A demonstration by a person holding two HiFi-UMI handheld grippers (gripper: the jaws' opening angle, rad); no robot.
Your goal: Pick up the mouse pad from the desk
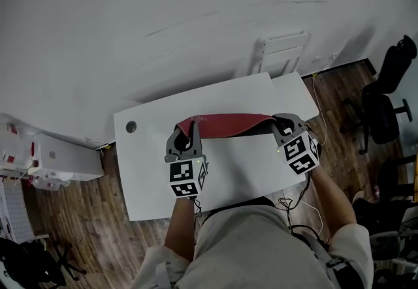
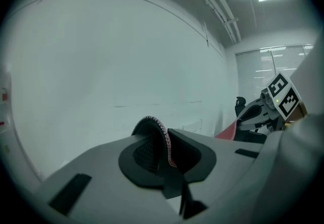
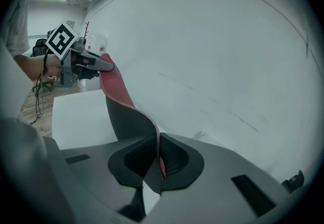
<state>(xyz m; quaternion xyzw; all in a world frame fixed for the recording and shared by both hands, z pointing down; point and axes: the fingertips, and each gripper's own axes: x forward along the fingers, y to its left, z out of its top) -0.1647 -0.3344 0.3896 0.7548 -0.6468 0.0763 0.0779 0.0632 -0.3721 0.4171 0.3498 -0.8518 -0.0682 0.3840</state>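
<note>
**Head view.** Mouse pad (image 1: 228,123), red side up, hangs over the far half of the desk (image 1: 150,177). Its long axis runs side to side, roughly along the desk's far edge. Left gripper (image 1: 186,144) is at the pad's left end and right gripper (image 1: 282,128) at its right end, one short end each. Neither hand is nearer, since both are already on it. The pad bows between them. I cannot tell here whether the middle clears the desk.

**Left gripper view.** Jaws are closed on the pad's edge (image 2: 161,134). The stitched rim curls up out of the pads, so the bite is thin. The pad leads off to the right toward the right gripper (image 2: 258,117).

**Right gripper view.** Jaws are closed on the other end. The pad (image 3: 119,101) rises from the pads, black underside facing the camera, and twists over to red near the left gripper (image 3: 88,66). The white desk (image 3: 76,117) shows below and behind it, and the visible part of the pad appears clear of the desk.

**Judgement.** The pick-up looks nearly done. The coming move depends on both ends travelling together along the same upward line. If one hand leads, the pad twists and the shallow left bite could slip.
</note>
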